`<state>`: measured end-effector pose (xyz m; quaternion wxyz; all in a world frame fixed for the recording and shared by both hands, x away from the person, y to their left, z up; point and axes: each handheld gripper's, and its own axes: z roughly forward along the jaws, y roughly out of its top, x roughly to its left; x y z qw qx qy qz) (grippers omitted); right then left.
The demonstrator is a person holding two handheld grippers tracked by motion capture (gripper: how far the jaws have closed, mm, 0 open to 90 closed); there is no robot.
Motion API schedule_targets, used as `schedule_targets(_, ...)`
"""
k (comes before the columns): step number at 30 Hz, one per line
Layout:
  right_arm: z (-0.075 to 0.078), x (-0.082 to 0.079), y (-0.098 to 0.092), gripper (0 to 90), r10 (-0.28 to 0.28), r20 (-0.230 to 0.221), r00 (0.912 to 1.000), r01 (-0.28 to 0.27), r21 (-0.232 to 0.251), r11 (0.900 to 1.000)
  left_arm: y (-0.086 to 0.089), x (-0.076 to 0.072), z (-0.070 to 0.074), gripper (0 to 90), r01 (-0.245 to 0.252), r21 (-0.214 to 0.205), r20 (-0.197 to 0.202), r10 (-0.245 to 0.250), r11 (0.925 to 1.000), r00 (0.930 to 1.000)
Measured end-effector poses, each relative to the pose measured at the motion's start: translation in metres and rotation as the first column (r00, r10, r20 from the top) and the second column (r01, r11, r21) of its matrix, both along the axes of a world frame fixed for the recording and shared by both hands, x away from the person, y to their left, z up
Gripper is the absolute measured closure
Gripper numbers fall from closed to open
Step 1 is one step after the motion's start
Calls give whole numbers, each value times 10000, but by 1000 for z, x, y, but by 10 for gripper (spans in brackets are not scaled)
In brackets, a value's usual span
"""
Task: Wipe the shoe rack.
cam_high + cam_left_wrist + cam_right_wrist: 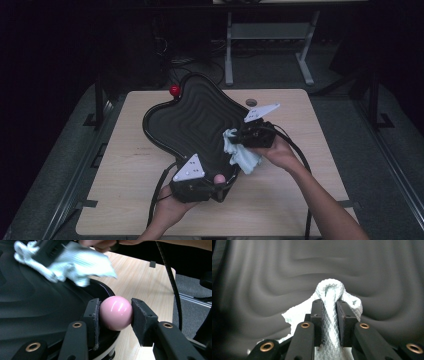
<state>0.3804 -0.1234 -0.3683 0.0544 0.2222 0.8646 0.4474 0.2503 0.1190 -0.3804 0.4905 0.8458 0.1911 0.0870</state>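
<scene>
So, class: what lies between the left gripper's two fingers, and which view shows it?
A pink ball sits between the left gripper's fingers, both pads pressed against it, at the rim of the black ridged tray. The left gripper view shows this.

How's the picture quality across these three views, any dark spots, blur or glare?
High view: dim overall, room behind the pale wooden table nearly black. Left gripper view: the glossy pink ball is sharp with soft highlights, while the white waffle-weave cloth above is blurred. Right gripper view: the cloth in the right gripper is crisp and bright; the black ridged tray looks greyish, darkening at the edges.
</scene>
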Motion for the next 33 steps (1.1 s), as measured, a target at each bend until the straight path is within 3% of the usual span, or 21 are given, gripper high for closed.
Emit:
schedule_targets(3, 1, -7, 6, 774, 462, 236, 9987, -460, -81, 9989, 1, 0, 0, 603, 9, -19, -24, -9, 10000, 10000)
schedule_targets(4, 0, -2, 3, 774, 394, 103, 9992, -395, 22, 9992, 1, 0, 0, 603, 9, -37, -39, -9, 10000, 10000)
schedule_targets(7, 0, 14, -9, 774, -479, -55, 9988, 479, 81, 9988, 1, 0, 0, 603, -22, -55, -71, 22, 10000, 10000)
schedule_targets(9, 0, 14, -9, 773, -592, -5, 9982, 592, 56, 9982, 1, -1, 0, 603, -32, -61, -93, 32, 10000, 10000)
schedule_targets(14, 3, -2, 11, 772, 398, 389, 9984, -398, -16, 9992, 3, -3, -1, 603, -58, -118, -115, 56, 9999, 9999)
schedule_targets(19, 9, 15, 14, 772, -274, 217, 9994, 272, 73, 9996, 3, -4, -1, 603, -78, -132, -82, 77, 9999, 9999)
schedule_targets(24, 17, 1, 43, 771, 796, 590, 9951, -806, 144, 9966, 4, -5, -1, 604, -65, -166, -35, 64, 9998, 10000)
schedule_targets(26, 20, 6, 46, 770, 808, 568, 9951, -817, 143, 9966, 5, -5, -1, 603, -60, -152, -44, 59, 9999, 10000)
schedule_targets(30, 26, 26, 46, 770, 45, 494, 9988, -55, 208, 9998, 4, -4, 0, 603, -15, -53, -94, 15, 10000, 10000)
schedule_targets(33, 30, 20, 60, 769, 628, 570, 9964, -641, 202, 9977, 5, -5, 0, 603, 13, -50, -90, -13, 10000, 10000)
